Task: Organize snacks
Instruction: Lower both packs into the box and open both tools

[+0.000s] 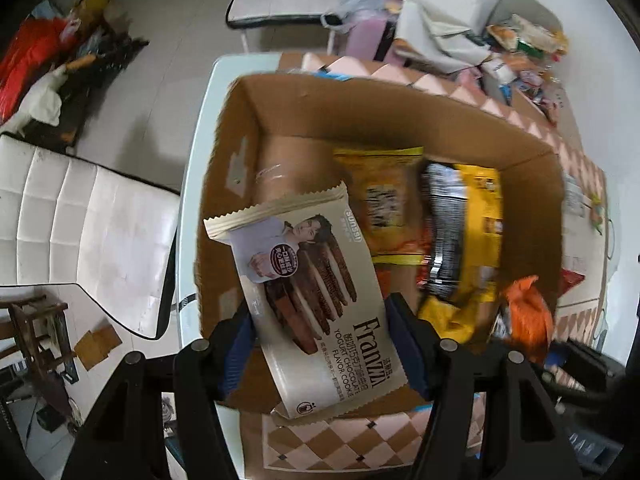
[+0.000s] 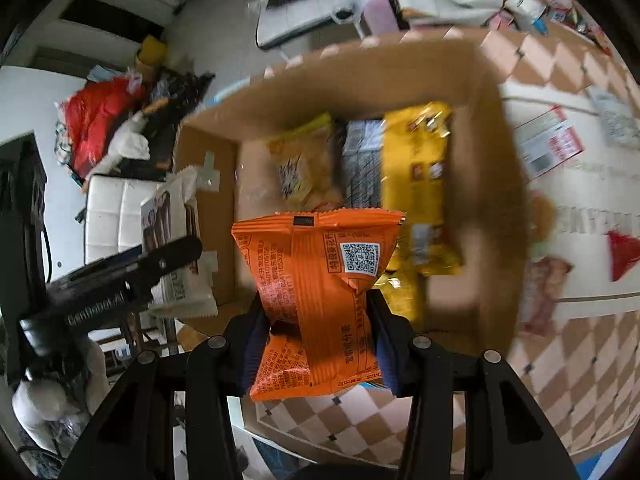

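Your left hand-held gripper (image 1: 320, 344) pinches a beige cookie packet (image 1: 308, 300) by its two long edges, pointing down over the near left part of the cardboard box (image 1: 256, 128). No earlier view shows how the jaws stood before; here the pads press the wrapper on both sides. Your right hand-held gripper (image 2: 316, 344) is clamped on an orange snack bag (image 2: 316, 292), squeezing its middle so the wrapper creases, above the near edge of the box. Inside the box, toward its far right side, lie a small yellow bag (image 2: 300, 164), a grey striped packet (image 2: 362, 164) and a long yellow packet (image 2: 416, 184), side by side and touching. The box stands on a surface with a pink and brown checked cloth (image 2: 560, 360). More wrappers (image 1: 528, 52) are heaped beyond the box's far right corner.
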`<state>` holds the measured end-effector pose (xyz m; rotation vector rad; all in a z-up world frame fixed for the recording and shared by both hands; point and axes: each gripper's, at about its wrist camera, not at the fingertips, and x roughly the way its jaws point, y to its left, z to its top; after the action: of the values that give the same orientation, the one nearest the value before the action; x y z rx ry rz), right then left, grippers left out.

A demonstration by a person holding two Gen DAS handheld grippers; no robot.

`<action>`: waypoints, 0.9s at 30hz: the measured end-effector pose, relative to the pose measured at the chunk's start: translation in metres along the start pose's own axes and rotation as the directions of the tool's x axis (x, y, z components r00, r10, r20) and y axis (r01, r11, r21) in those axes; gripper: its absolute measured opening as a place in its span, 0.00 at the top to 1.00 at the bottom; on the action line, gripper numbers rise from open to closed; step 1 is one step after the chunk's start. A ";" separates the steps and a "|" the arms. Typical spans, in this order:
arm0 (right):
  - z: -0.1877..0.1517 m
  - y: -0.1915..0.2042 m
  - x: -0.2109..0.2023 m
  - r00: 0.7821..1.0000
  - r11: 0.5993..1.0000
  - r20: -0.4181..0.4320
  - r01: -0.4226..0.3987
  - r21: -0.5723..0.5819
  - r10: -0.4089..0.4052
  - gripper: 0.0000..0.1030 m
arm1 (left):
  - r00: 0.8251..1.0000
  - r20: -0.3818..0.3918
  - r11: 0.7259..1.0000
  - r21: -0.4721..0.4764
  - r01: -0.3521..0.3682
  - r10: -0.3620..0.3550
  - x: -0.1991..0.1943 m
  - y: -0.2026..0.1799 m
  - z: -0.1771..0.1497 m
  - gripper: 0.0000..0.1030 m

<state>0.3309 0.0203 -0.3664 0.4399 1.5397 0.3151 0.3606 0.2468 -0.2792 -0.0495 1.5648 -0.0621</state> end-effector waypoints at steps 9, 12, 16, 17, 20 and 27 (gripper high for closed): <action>0.010 0.007 0.051 0.996 1.000 -0.088 0.003 0.030 0.000 0.49 | 0.990 -0.142 1.000 0.008 0.011 -0.010 0.042 0.015 -0.002 0.38; 0.010 0.003 0.065 0.992 0.999 -0.126 0.005 0.041 0.000 0.17 | 0.985 -0.169 1.000 -0.004 0.011 -0.012 0.049 0.017 -0.005 0.18; 0.008 0.003 0.072 0.990 0.999 -0.136 0.041 0.016 -0.038 0.06 | 0.988 -0.155 1.000 -0.017 0.022 -0.024 0.045 0.018 -0.008 0.17; 0.007 0.003 0.072 0.990 0.999 -0.135 0.051 0.009 -0.049 0.06 | 0.987 -0.156 0.999 -0.016 0.028 -0.030 0.043 0.017 -0.008 0.16; 0.002 0.005 0.072 0.989 0.996 -0.119 0.090 -0.013 -0.091 0.06 | 0.989 -0.145 1.000 -0.003 0.017 -0.017 0.037 0.014 -0.009 0.16; -0.001 0.001 0.055 0.983 0.986 -0.080 0.165 -0.035 -0.167 0.06 | 0.992 -0.123 1.000 0.010 0.011 -0.010 0.026 0.003 -0.022 0.16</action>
<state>0.3311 0.0463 -0.4145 0.2771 1.6398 0.2270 0.3384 0.2482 -0.3057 -0.0461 1.6875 -0.0834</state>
